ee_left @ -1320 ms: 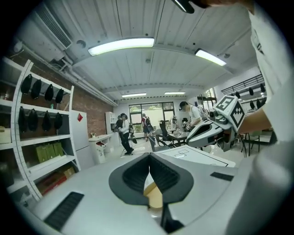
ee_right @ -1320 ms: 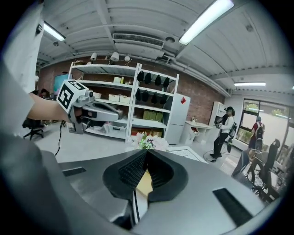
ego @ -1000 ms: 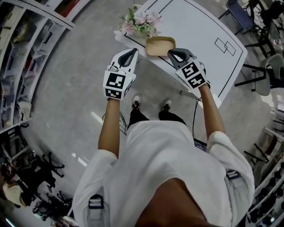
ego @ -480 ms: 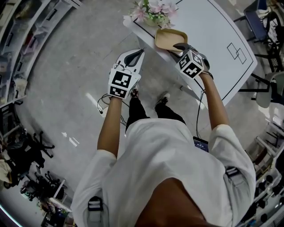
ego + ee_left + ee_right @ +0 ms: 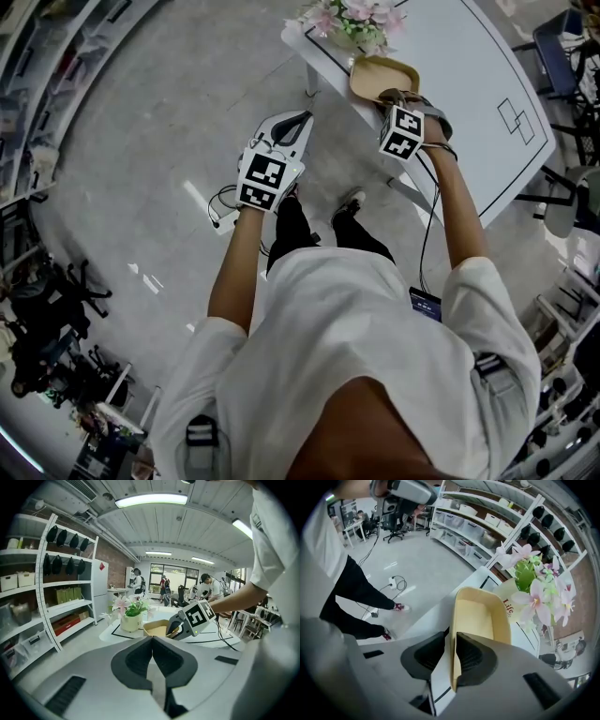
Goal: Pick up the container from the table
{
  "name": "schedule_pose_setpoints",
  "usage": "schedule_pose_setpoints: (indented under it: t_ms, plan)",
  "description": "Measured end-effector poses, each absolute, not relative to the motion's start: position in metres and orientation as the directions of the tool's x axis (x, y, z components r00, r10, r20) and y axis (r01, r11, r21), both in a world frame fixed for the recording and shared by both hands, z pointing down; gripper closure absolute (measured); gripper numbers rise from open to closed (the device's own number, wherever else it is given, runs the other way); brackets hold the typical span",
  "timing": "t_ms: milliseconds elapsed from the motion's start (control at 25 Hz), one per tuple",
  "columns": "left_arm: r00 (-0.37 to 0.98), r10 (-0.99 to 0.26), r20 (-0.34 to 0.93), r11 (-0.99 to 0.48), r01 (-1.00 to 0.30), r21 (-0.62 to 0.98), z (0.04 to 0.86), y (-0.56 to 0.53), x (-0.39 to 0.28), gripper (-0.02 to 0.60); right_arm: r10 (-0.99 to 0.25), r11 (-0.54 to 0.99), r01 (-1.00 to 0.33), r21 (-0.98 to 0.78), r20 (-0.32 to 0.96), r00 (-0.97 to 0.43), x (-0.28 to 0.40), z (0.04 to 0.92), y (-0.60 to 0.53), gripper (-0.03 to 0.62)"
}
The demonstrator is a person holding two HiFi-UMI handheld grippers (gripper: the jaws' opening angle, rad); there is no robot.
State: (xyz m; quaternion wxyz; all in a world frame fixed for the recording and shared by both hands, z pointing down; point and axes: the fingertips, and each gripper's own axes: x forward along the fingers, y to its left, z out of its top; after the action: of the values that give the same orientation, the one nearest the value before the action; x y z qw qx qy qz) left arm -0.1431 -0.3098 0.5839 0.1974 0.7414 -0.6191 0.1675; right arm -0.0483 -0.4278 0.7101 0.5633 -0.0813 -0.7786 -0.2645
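Observation:
A shallow tan container (image 5: pixel 380 75) (image 5: pixel 476 616) (image 5: pixel 157 629) sits at the near corner of the white table (image 5: pixel 469 84). My right gripper (image 5: pixel 389 97) (image 5: pixel 452 637) points steeply down over its near rim. The thin rim wall stands between the jaws, which are closing; a narrow gap shows at the left pad. From the left gripper view the right gripper (image 5: pixel 180 626) reaches over the container's edge. My left gripper (image 5: pixel 302 117) (image 5: pixel 152 639) is shut and empty, held over the floor left of the table, apart from the container.
A white pot of pink flowers (image 5: pixel 352 19) (image 5: pixel 529 583) (image 5: pixel 131 616) stands right behind the container. Black lines mark the tabletop. Storage shelves (image 5: pixel 56 597) line the left side. A power strip and cable (image 5: pixel 220 211) lie on the floor; chairs stand at the far right.
Both grippers have come down. The right gripper rolled, tipped downward and moved onto the container's near rim. The container has stayed in place on the table.

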Motion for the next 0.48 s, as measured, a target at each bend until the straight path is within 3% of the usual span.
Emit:
schedule_pose_setpoints:
  t_ms: [120, 480]
  plan:
    - [0.173, -0.853, 0.492, -0.150, -0.985, 0.086, 0.584, -0.307, -0.148, 0.565, -0.209, 0.812, 0.464, 0.354, 0.919, -0.335, -0.049, 0.714, -0.426, 0.546]
    - [0.199, -0.865, 0.461, -0.191, -0.979, 0.065, 0.564, -0.309, -0.150, 0.565, -0.265, 0.820, 0.421, 0.387, 0.909, -0.321, -0.040, 0.694, -0.424, 0.577]
